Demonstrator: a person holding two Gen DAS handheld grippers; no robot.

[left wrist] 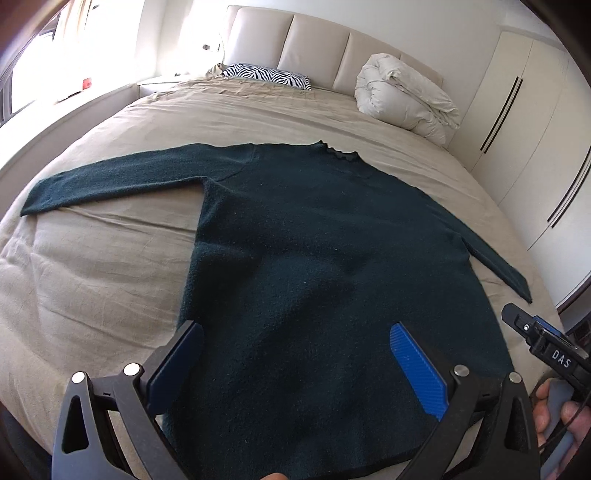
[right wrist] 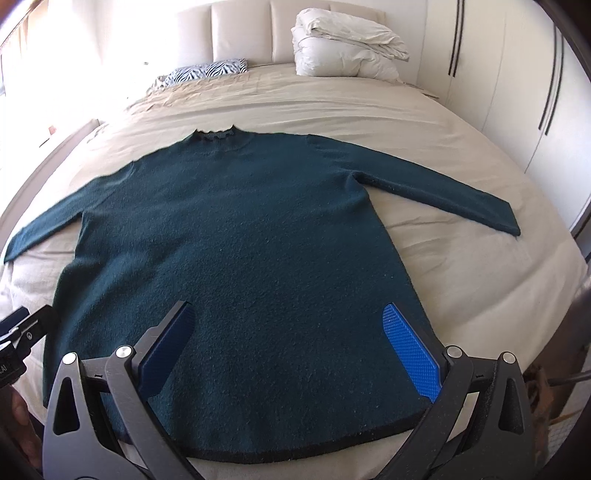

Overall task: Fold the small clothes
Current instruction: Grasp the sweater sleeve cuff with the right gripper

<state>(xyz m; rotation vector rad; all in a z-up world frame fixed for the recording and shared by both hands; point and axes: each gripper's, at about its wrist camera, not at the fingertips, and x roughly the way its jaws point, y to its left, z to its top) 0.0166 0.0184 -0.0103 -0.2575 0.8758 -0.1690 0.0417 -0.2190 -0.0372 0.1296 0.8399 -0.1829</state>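
We see a dark teal sweater (right wrist: 236,236) lying flat on the bed (right wrist: 461,266), its collar (right wrist: 216,133) pointing toward the far headboard (right wrist: 243,29) and its black-edged hem nearest us. Both sleeves are stretched out to the sides, the left sleeve (left wrist: 110,181) reaching toward the left edge of the bed and the right sleeve (right wrist: 443,188) slanting out to the right.

Our left gripper (left wrist: 295,369) hovers over the near part of the sweater's body, its blue-padded fingers (left wrist: 417,369) spread wide with nothing between them but the cloth below. Whether they touch the fabric we cannot tell. Our right gripper (right wrist: 291,350) sits likewise above the near hem, fingers (right wrist: 410,350) spread wide apart and holding nothing. In the left wrist view the right gripper shows at the right edge, held in a hand (left wrist: 561,417).

At the far end of the bed a zebra-striped pillow (left wrist: 269,75) lies to the left and a rolled white duvet (left wrist: 402,96) to the right, both well apart from the sweater. White wardrobe doors (left wrist: 528,122) stand along the right side.
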